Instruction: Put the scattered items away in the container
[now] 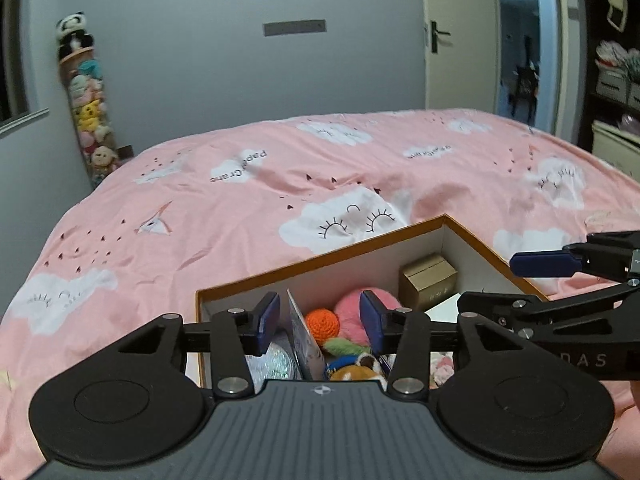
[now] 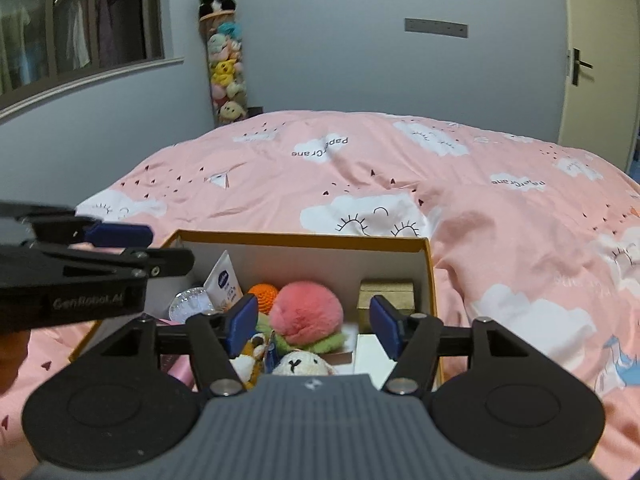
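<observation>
both grippers, left gripper (image 1: 318,322) and right gripper (image 2: 314,326), hover released and empty over the full box (image 2: 427,264) on the bed (image 2: 500,240); a careless nudge could tip toys out.

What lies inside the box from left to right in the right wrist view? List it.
Shiny silver disc → white tube → orange crochet ball → pink plush → small gold box, all inside the cardboard box.

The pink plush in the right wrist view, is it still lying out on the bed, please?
No, the pink plush lies inside the box, beside the orange ball.
</observation>
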`<state>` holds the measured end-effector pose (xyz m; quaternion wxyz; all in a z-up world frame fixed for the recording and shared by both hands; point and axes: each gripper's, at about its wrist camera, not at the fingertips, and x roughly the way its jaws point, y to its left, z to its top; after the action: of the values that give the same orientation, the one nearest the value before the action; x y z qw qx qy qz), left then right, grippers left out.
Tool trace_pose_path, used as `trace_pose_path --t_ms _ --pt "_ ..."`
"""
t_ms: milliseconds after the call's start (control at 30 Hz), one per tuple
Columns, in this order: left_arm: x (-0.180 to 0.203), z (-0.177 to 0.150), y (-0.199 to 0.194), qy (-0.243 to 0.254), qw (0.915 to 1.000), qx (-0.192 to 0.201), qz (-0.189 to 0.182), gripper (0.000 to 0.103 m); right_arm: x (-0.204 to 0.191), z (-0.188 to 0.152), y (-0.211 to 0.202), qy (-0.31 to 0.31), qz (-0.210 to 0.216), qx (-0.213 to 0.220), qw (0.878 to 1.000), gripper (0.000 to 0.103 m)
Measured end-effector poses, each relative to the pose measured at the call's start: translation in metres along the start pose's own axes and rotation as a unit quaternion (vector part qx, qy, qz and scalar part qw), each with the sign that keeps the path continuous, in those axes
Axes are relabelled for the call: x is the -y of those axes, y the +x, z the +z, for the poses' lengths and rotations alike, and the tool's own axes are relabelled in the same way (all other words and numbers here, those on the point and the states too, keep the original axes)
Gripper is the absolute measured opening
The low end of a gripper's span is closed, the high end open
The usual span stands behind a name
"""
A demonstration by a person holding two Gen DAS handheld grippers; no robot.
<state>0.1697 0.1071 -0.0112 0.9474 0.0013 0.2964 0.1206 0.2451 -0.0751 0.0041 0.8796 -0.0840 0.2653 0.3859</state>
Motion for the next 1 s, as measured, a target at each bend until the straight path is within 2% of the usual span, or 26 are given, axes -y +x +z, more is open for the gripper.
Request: trace_pose_path --t_ms 267,400,567,633,1000 --pt "-0.008 -0.029 -0.013 -0.072 0.9974 0.001 0.009 0.054 -0.013 -0.022 -0.011 -0.002 -0.028 0.025 0.999 0.068" --pt "-0.009 -0.041 -0.016 -0.099 0.9951 0.000 0.007 0.061 -0.015 -0.034 -0.013 0.007 -0.042 0.032 0.999 0.069" --pt "-0.001 -0.053 -0.013 -0.098 0.9951 0.000 0.014 0.066 -0.016 -0.046 -0.014 0.013 -0.049 0.042 0.998 0.071" --pt "0.002 -0.058 -0.012 -0.099 0.9949 0.004 0.018 0.071 -0.018 -0.051 -0.015 0.010 -0.054 0.050 0.997 0.072" --pt "0.009 -0.075 0.000 -0.101 0.9945 0.007 0.027 0.072 -0.021 -0.072 -0.005 -0.002 -0.064 0.056 0.996 0.075"
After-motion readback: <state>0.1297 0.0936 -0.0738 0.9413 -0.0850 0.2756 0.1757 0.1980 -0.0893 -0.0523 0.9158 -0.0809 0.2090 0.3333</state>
